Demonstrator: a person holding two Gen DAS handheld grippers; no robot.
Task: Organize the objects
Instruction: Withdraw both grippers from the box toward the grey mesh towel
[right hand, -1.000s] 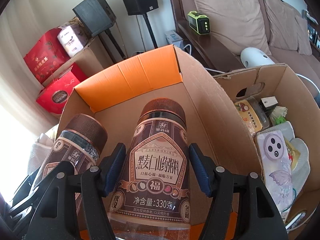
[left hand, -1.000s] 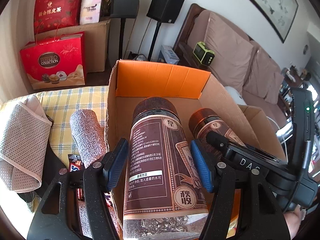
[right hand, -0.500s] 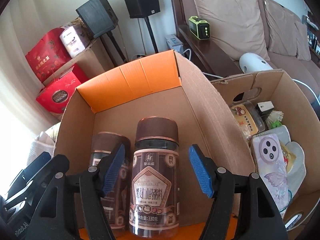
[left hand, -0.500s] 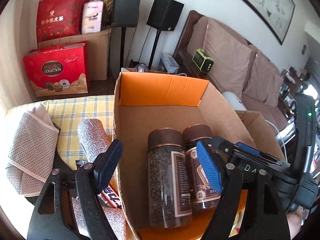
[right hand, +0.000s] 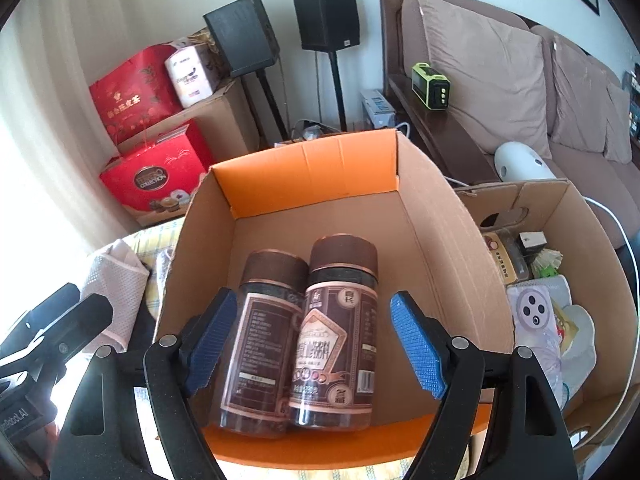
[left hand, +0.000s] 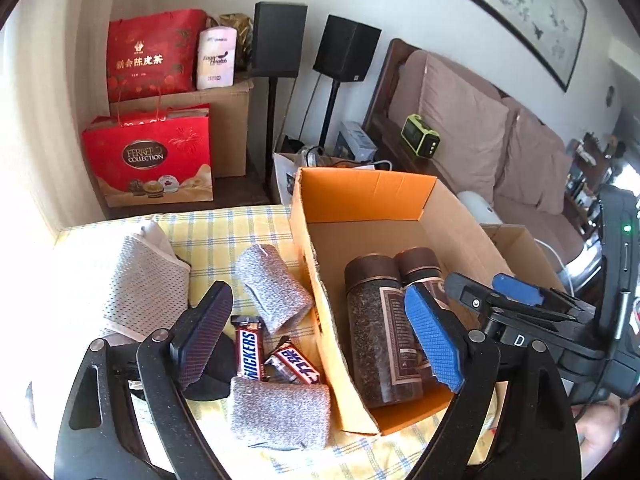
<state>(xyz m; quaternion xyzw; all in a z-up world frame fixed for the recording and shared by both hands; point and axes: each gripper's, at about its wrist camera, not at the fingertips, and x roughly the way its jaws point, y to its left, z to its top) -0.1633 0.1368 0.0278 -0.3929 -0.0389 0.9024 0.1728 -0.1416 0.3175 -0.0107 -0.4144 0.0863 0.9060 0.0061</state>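
Readable print lies mostly outside the box: a Snickers bar (left hand: pixel 249 350) and a second bar (left hand: pixel 294 366) with a blue-lettered wrapper rest on the yellow checked cloth (left hand: pixel 224 226) between two grey knitted rolls (left hand: pixel 272 288), and a red gift bag (left hand: pixel 150 156) by the wall reads "FERRERO COLLECTION" below a red box (left hand: pixel 154 54) with gold Chinese characters. Inside the open cardboard box (right hand: pixel 416 216), whose flaps are orange on the inner face, two tall clear jars stand upright, touching each other, near the front wall. Both have ribbed brown lids and brown labels with copper trim. The left jar (right hand: pixel 260 332) shows small back-label text too fine to read; the right jar (right hand: pixel 340 328) shows its front panel with Chinese characters and a barcode. The left gripper (left hand: pixel 316 340) and the right gripper (right hand: pixel 312 344) are both spreading their jaws wide, with blue pads clear of the jars, holding nothing.
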